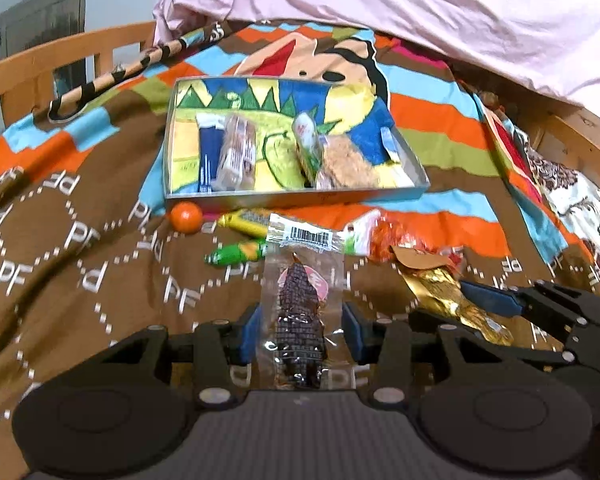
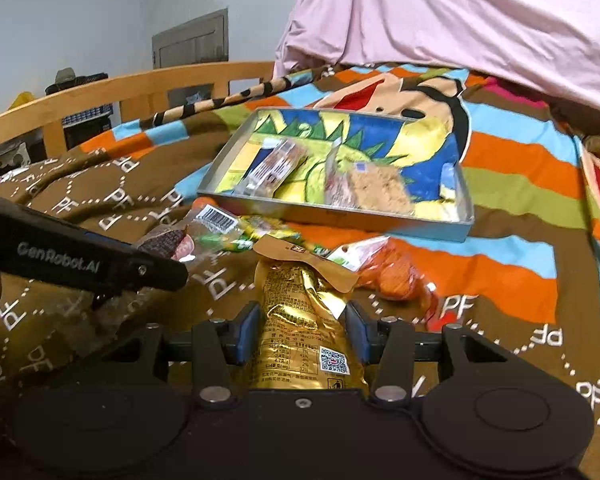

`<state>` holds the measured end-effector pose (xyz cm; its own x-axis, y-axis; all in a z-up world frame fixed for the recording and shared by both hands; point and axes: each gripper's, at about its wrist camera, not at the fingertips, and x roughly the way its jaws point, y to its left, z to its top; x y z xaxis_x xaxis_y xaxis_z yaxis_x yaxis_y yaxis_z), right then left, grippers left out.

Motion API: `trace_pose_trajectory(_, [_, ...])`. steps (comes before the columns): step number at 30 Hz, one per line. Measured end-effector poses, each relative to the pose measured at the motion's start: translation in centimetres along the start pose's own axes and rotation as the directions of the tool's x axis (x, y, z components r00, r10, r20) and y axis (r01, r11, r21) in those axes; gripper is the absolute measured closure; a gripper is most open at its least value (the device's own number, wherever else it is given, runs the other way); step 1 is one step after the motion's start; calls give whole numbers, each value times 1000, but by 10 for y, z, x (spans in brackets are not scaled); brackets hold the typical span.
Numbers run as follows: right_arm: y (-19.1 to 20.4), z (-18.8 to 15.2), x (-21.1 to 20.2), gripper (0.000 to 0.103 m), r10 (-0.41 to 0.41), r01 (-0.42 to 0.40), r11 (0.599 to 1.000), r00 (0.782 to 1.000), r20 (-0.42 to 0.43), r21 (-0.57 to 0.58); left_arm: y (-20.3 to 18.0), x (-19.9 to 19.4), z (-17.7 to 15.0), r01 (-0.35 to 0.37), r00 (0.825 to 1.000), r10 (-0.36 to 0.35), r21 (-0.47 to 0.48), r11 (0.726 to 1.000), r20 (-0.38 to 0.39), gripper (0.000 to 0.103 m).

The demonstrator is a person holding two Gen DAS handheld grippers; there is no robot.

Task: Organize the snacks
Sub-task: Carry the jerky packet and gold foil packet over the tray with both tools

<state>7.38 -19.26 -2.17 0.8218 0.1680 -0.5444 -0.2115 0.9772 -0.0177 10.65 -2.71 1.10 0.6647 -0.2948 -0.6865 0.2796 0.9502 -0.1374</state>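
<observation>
Left hand-held gripper (image 1: 300,332) pinches a clear packet (image 1: 300,320); right hand-held gripper (image 2: 300,332) clamps a gold pouch (image 2: 304,320). Both look light, crinkly, slippery; mid-body grips suit.

My left tongs (image 1: 302,332) are matte black plastic, with two round, dished discs at the base and angular linkage arms running forward to the fingers. Silver screw heads mark each pivot. The pads (image 1: 250,330) on the inner faces are blue. Between the discs lies a grey plate with fine ribbing. My right tongs (image 2: 304,332) are built the same way: black body, blue pads (image 2: 247,330), silver pivot screws, one small screw at the centre of the base. In the right wrist view, a black finger (image 2: 80,262) of my left tongs carries white lettering that reads, I think, "GenRobot.AI".
</observation>
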Motion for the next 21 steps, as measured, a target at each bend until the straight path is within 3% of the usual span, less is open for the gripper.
trace_pose_trajectory(7, [-12,14,9,55,-19,18,1000,999,37,21,5,16,24,-24,998,23,19,1000,63,56])
trace_pose_trajectory(21, [-24,71,57,55,-16,18,1000,988,153,-13,37,53,77,-61,984,68,-44,997,166,56])
